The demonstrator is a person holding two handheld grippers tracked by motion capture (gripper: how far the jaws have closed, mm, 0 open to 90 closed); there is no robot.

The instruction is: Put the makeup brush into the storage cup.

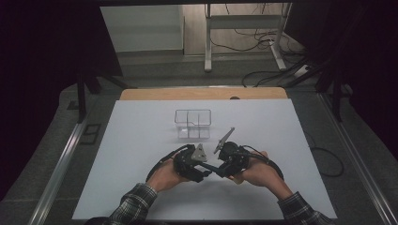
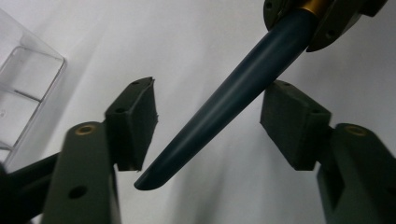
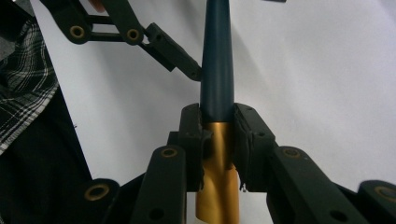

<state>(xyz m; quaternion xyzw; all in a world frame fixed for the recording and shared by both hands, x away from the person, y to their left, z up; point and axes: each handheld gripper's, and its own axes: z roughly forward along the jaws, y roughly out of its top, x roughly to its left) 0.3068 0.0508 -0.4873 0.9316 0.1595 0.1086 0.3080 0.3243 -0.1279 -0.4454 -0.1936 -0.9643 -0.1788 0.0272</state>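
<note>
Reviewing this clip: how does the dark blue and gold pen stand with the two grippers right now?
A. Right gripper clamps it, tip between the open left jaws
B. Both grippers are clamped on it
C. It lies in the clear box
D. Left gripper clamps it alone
A. The right gripper is shut on the pen where blue meets gold, while the left gripper stands open, its pads clear of the pen's tapered blue end.

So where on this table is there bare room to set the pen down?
Bare white table lies left of the clear divided box, right of it toward the edge, and beside either forearm. It is crowded at the near centre, where the left gripper and right gripper meet around the pen.
</note>
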